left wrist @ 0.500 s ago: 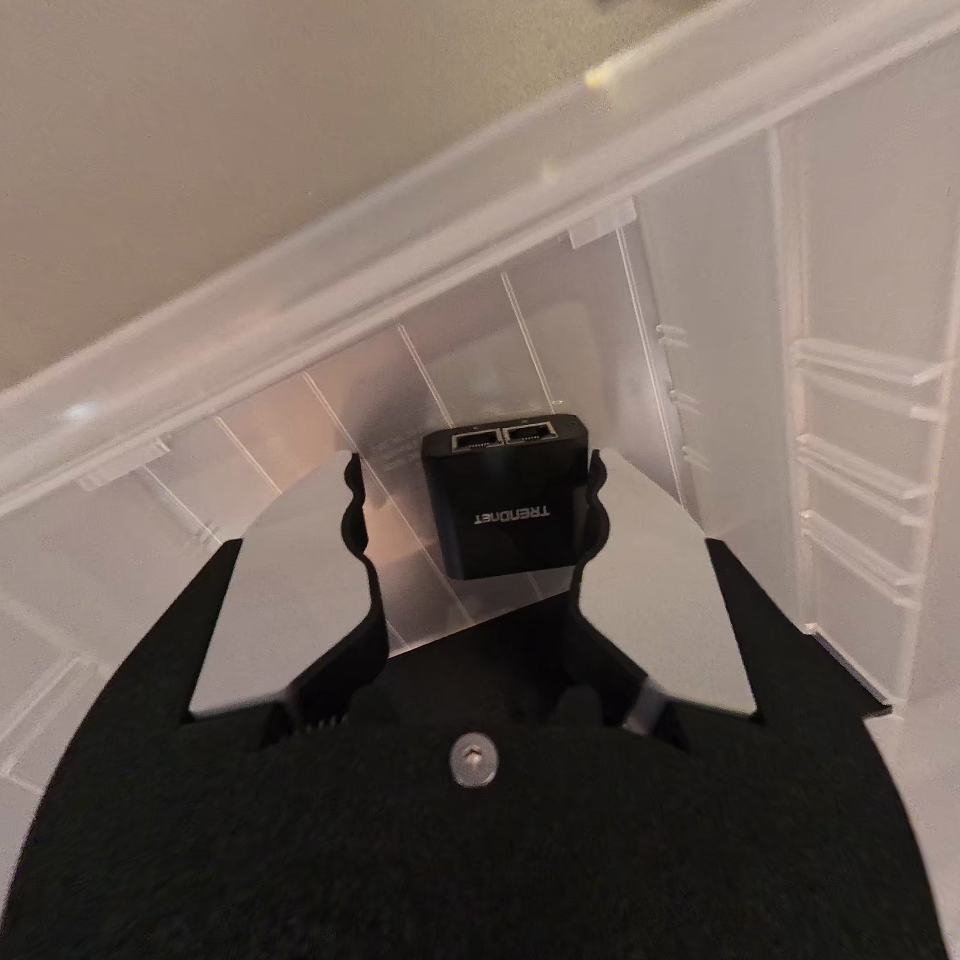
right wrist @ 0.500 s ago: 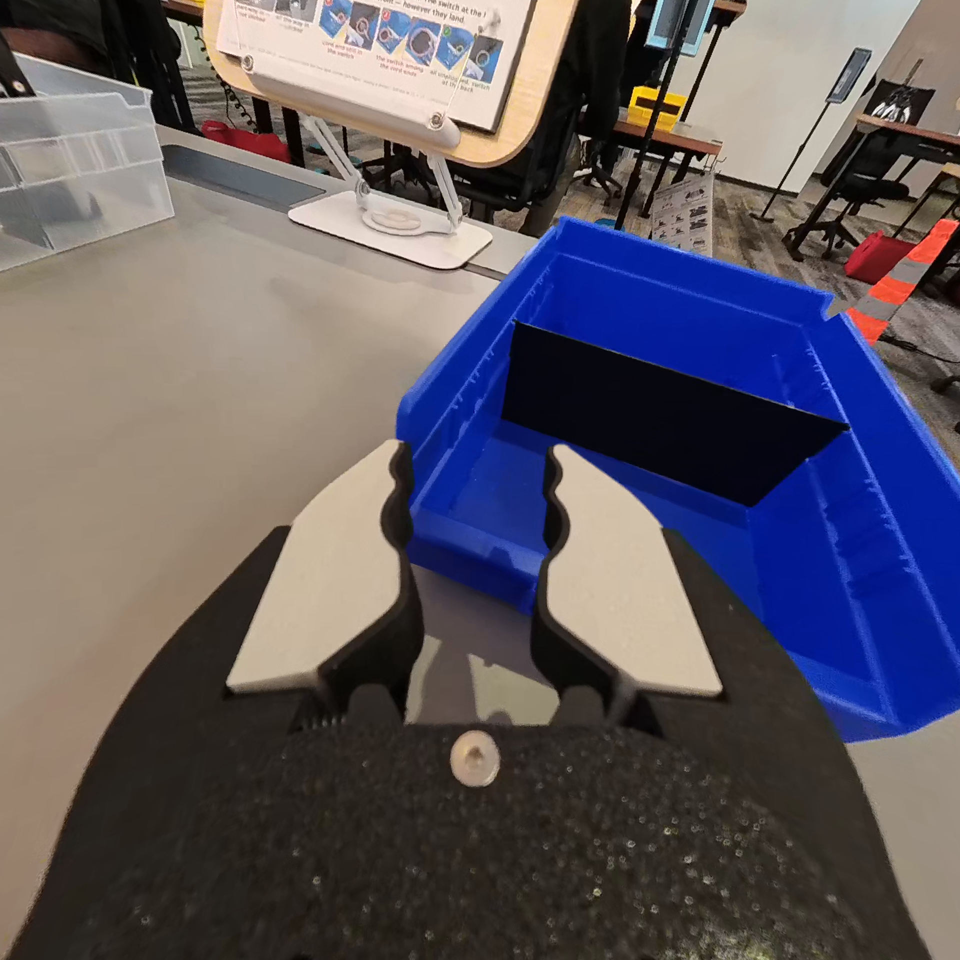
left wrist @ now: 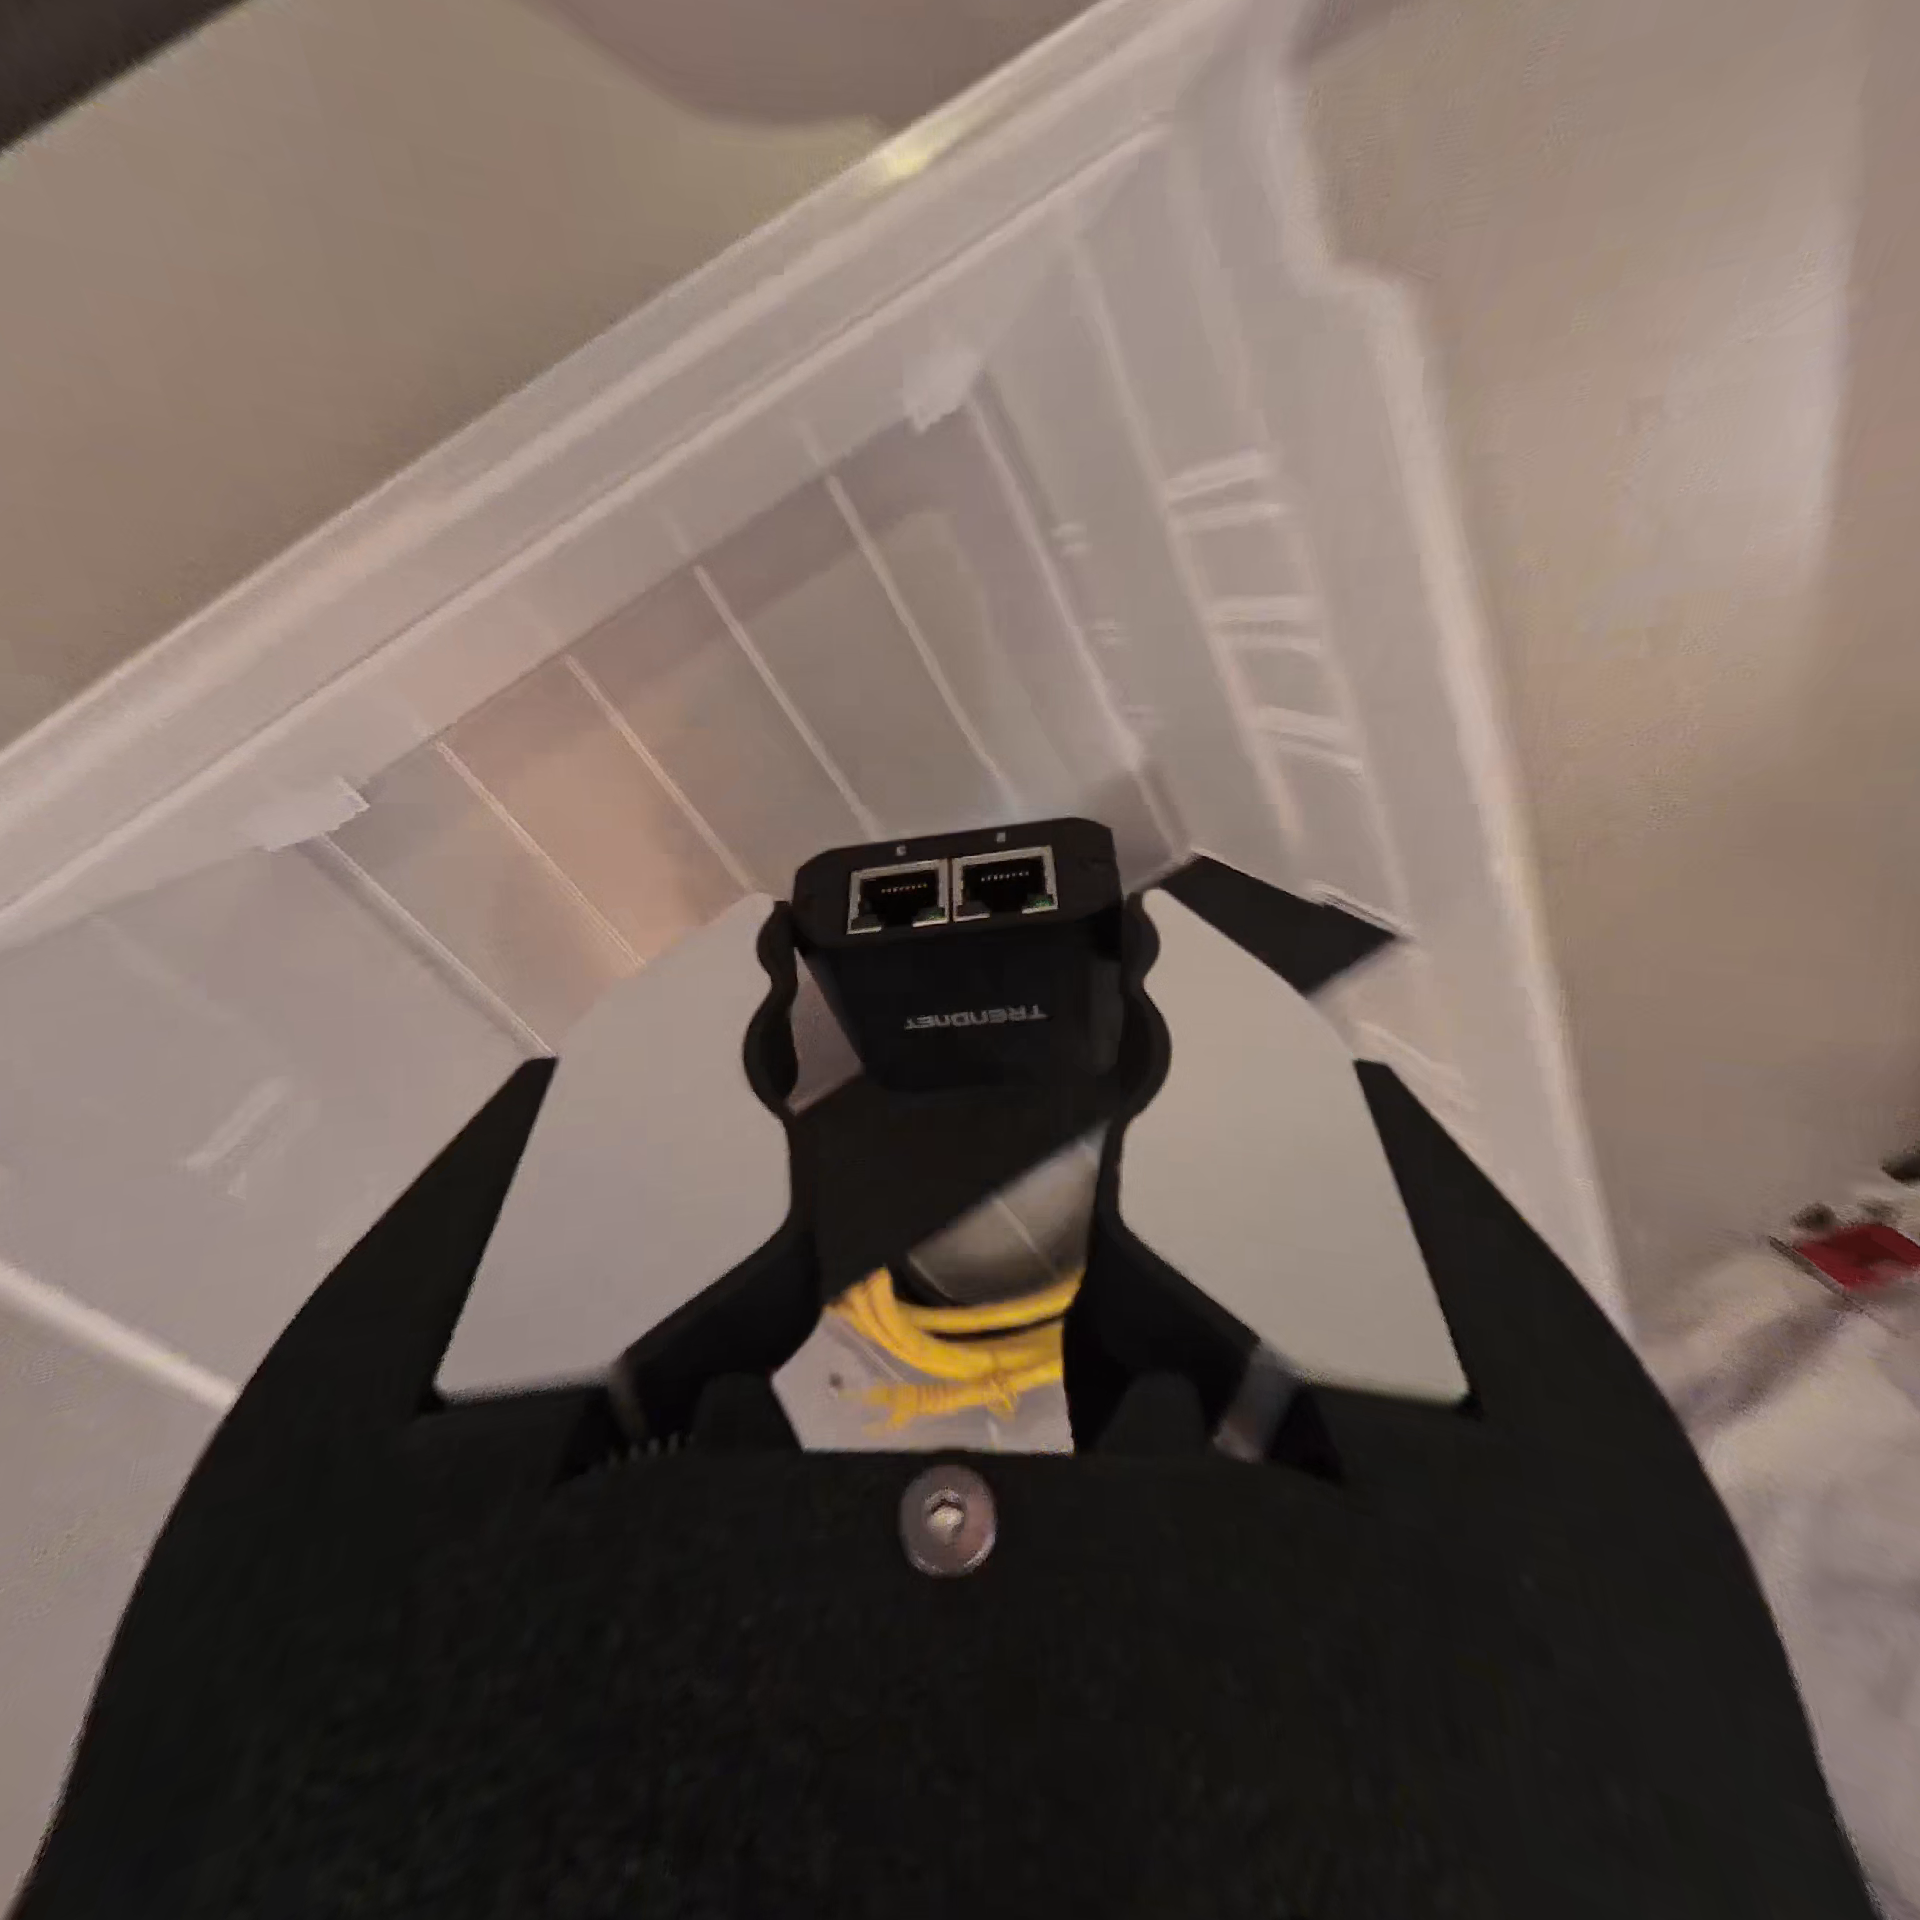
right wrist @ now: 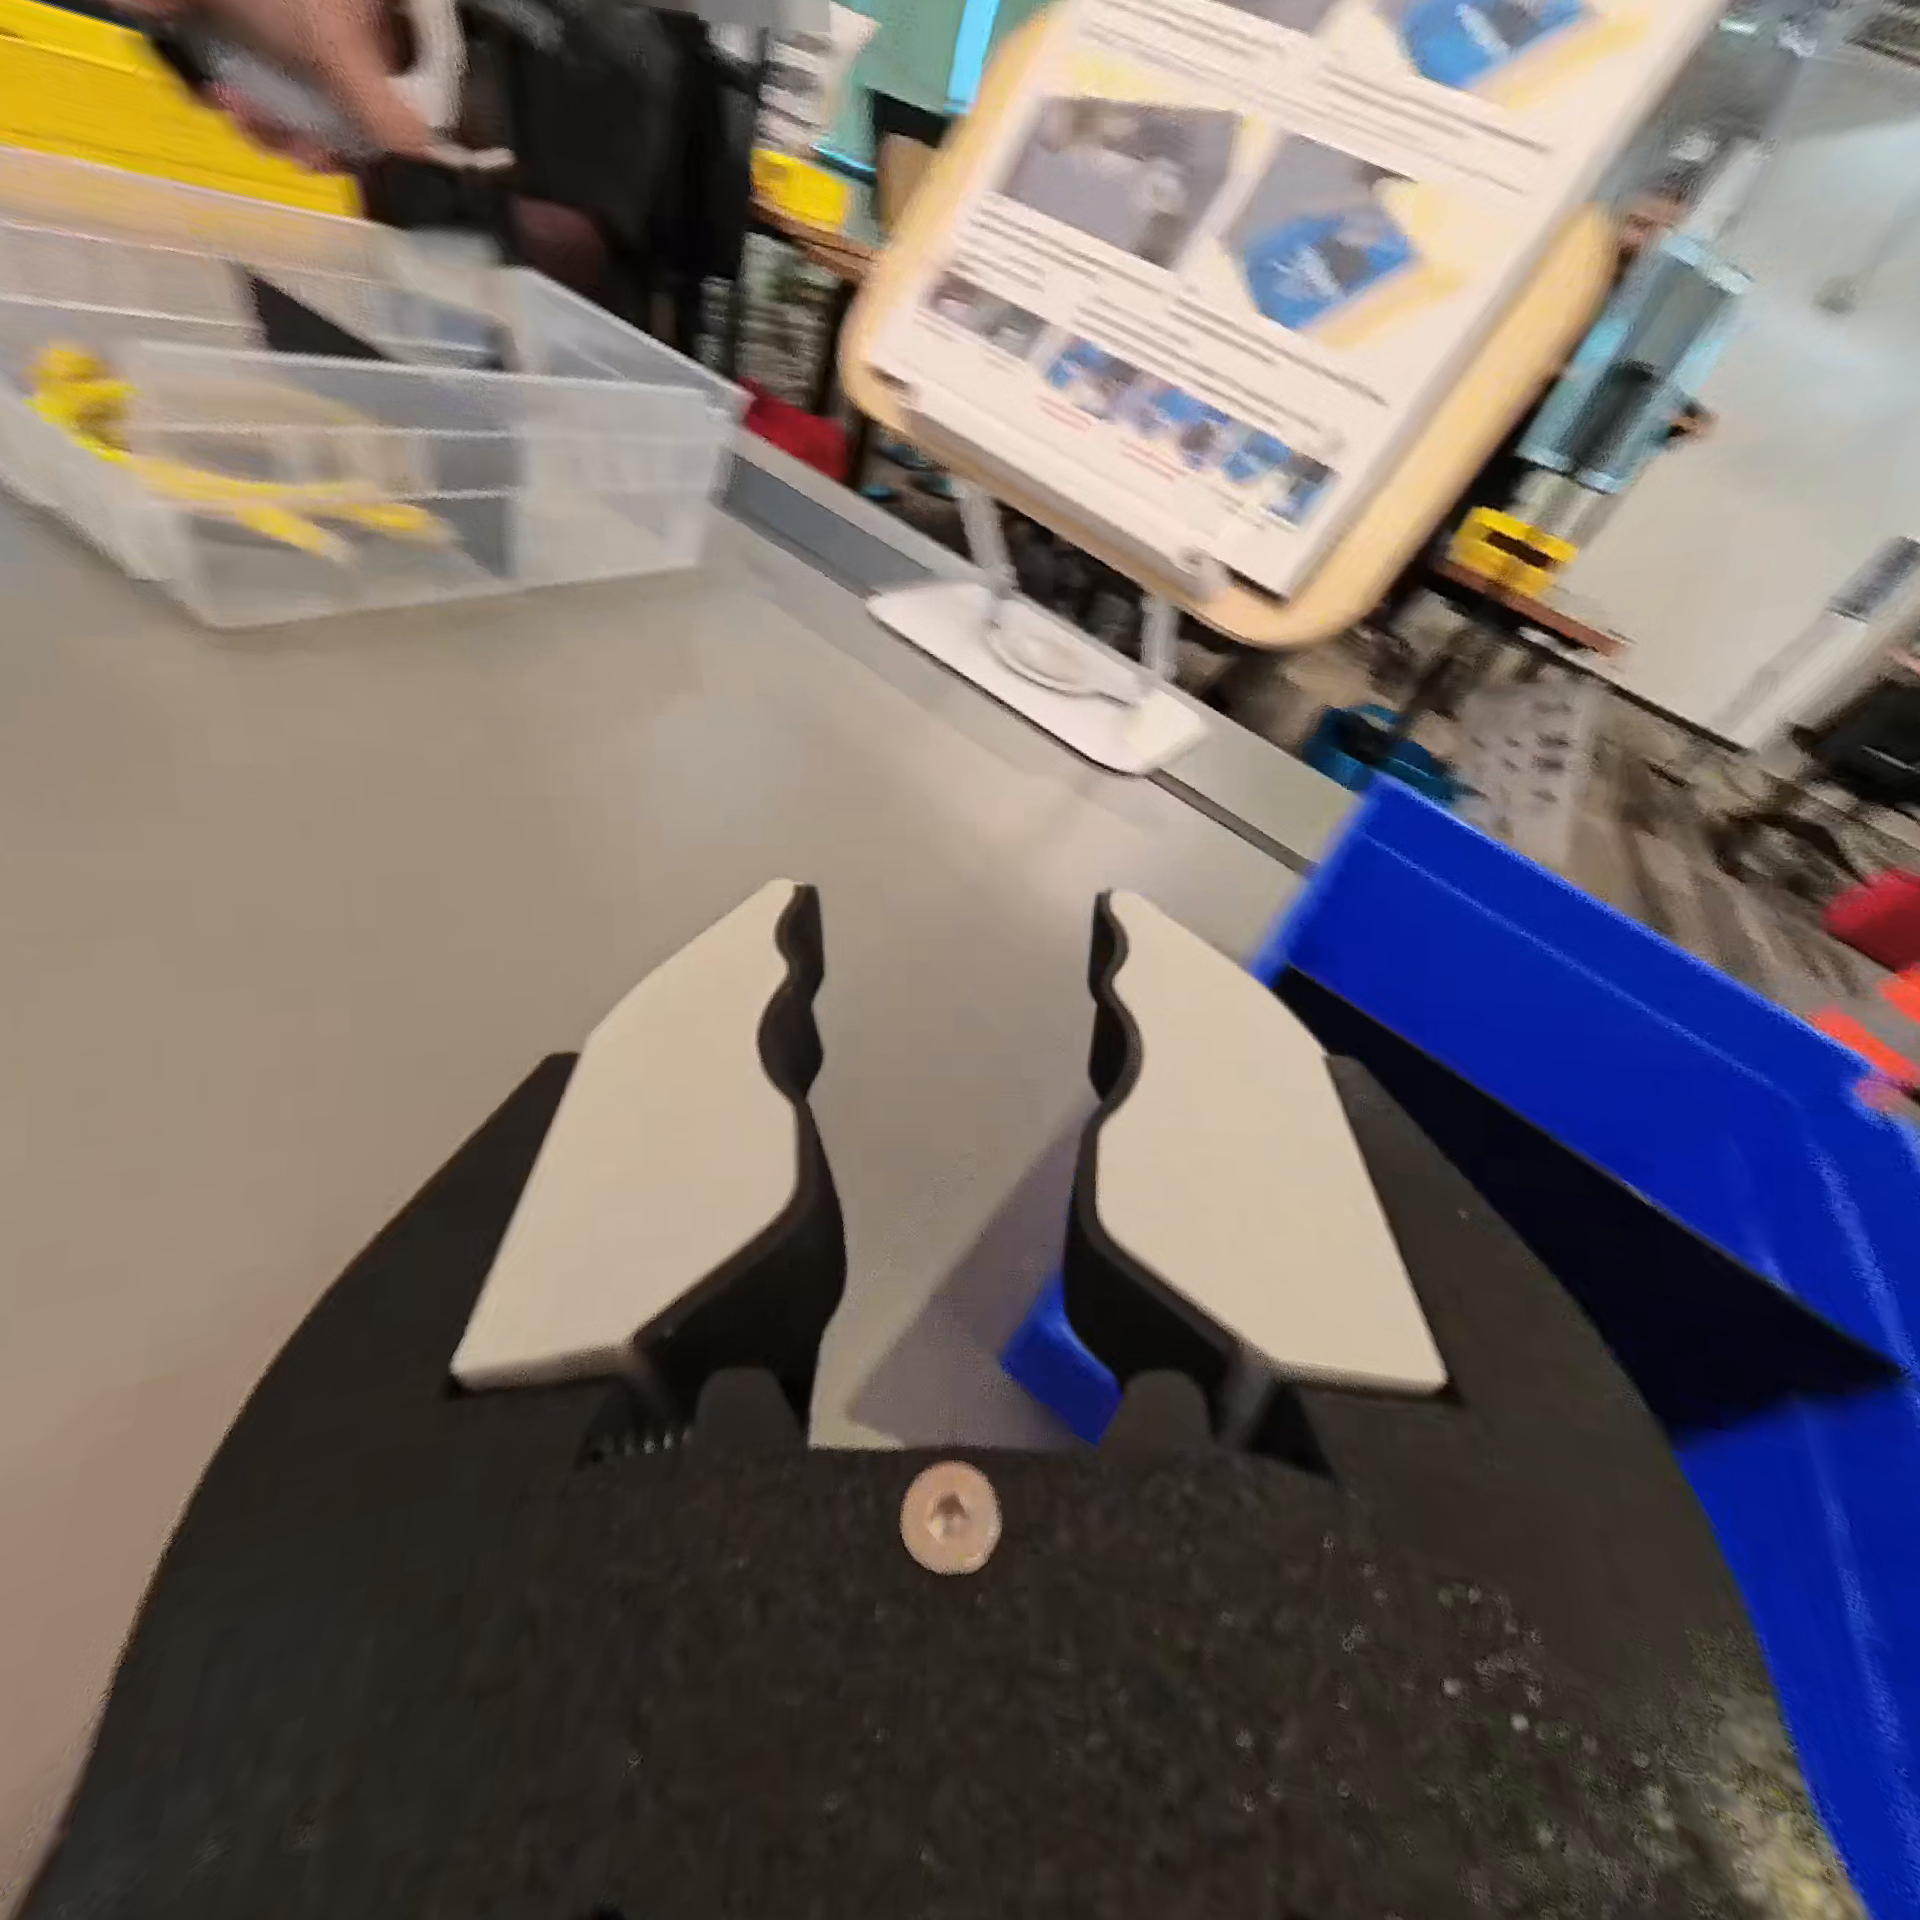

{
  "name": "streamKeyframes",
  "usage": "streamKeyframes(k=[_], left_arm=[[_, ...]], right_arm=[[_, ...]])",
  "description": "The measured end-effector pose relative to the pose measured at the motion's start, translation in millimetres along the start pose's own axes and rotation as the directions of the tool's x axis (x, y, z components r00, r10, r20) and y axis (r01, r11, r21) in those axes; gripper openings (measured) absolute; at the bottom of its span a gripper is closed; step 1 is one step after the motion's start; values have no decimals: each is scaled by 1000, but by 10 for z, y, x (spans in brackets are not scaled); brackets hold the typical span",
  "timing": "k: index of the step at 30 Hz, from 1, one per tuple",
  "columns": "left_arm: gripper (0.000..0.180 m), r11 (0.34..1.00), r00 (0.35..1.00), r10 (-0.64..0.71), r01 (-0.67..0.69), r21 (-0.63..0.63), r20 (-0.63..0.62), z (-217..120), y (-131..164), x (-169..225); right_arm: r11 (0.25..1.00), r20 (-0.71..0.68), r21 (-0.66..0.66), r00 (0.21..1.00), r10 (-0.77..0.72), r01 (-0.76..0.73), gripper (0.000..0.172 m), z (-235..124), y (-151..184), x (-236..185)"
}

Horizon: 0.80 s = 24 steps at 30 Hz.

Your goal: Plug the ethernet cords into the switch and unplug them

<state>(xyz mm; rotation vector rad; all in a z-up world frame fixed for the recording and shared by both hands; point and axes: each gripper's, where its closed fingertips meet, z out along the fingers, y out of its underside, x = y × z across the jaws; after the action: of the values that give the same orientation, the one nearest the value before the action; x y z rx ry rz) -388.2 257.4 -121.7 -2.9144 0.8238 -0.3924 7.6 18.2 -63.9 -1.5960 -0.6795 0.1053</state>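
Observation:
My left gripper (left wrist: 956,925) is shut on a small black switch (left wrist: 961,977); both pads press its sides. Its two empty ports face away from me. I hold it above the floor of a clear plastic bin (left wrist: 623,582). Yellow ethernet cords (left wrist: 956,1351) lie below, seen through the gap behind the switch. My right gripper (right wrist: 951,914) is open and empty above the grey table (right wrist: 416,883). In the right wrist view the clear bin (right wrist: 468,499) sits far left with the yellow cords (right wrist: 260,499) in it.
A blue bin (right wrist: 1610,1039) stands close on the right of my right gripper. An instruction board on a white stand (right wrist: 1195,312) is at the table's far edge. A black divider (right wrist: 291,312) stands in the clear bin. A person's hand (right wrist: 301,73) shows far back left. Left tips to right tips: about 45 centimetres.
My left pads closed on the switch and lifted it off the bin floor; the yellow cords came into view below. My right gripper swung left, away from the blue bin, still open.

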Motion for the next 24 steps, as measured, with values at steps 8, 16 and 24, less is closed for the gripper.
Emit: streamKeyframes(k=[8,16,24], left_arm=[[60,969,922,246,-225,104,-298,-722,-3,1322],[59,878,624,400,-471,86,-671,-840,506,2694],[59,812,521,412,-582,42,-748,-665,692,3174]], right_arm=[[981,423,126,886,-188,148,70,764,-587,-732],[915,679,393,643,-355,90,69,1068,-1263,-1155],[851,749,514,426,-508,111,44,918,-1387,-1320]])
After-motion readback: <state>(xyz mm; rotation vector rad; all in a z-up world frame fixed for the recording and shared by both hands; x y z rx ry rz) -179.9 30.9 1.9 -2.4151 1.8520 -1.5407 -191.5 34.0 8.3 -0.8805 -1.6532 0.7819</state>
